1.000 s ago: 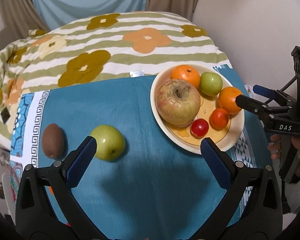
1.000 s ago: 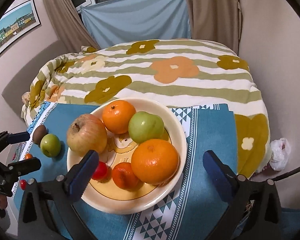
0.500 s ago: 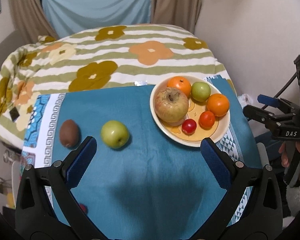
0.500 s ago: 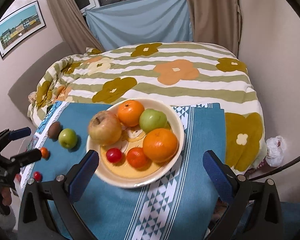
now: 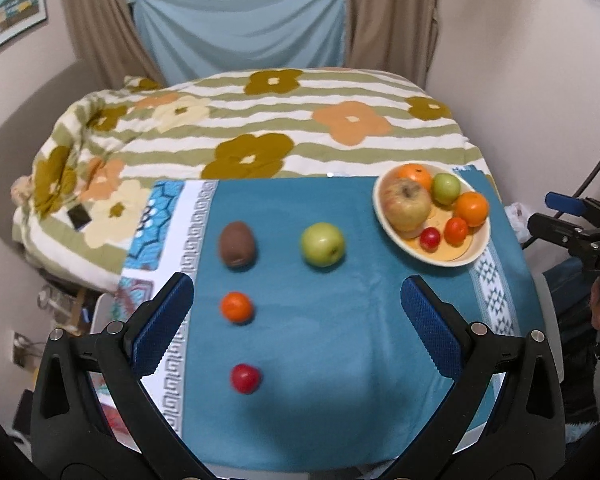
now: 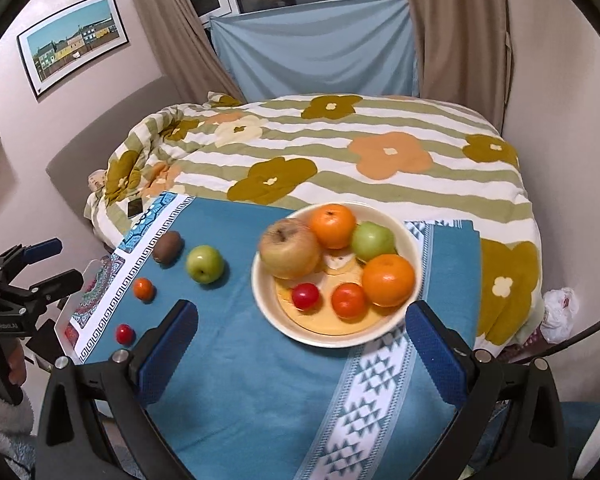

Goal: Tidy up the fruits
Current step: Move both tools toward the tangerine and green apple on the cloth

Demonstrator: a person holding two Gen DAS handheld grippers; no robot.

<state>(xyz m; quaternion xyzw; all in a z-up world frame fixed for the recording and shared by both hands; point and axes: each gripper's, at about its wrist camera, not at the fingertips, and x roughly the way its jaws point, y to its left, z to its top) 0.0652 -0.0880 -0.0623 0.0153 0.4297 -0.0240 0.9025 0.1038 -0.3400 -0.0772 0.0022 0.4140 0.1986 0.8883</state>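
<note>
A cream bowl (image 6: 414,248) on the blue tablecloth holds a large apple (image 6: 290,253), two oranges, a green apple, a red-orange fruit and a small red fruit; in the left wrist view the bowl (image 5: 483,240) sits at the far right. Loose on the cloth lie a kiwi (image 5: 237,243), a green apple (image 5: 323,244), a small orange (image 5: 237,306) and a small red fruit (image 5: 245,378). My left gripper (image 5: 296,328) hangs open above the cloth's near side, holding nothing. My right gripper (image 6: 300,350) is open and empty, just in front of the bowl.
A bed with a flower-patterned quilt (image 5: 260,136) lies behind the table. Walls stand close at the right, curtains and a blue sheet at the back. A white plastic bag (image 6: 558,314) lies on the floor at the right. A person's hand grips each tool's handle.
Both grippers have pulled back and up from the table, so the fruit looks smaller. The small orange and small red fruit have come into the left wrist view. No fruit moved.
</note>
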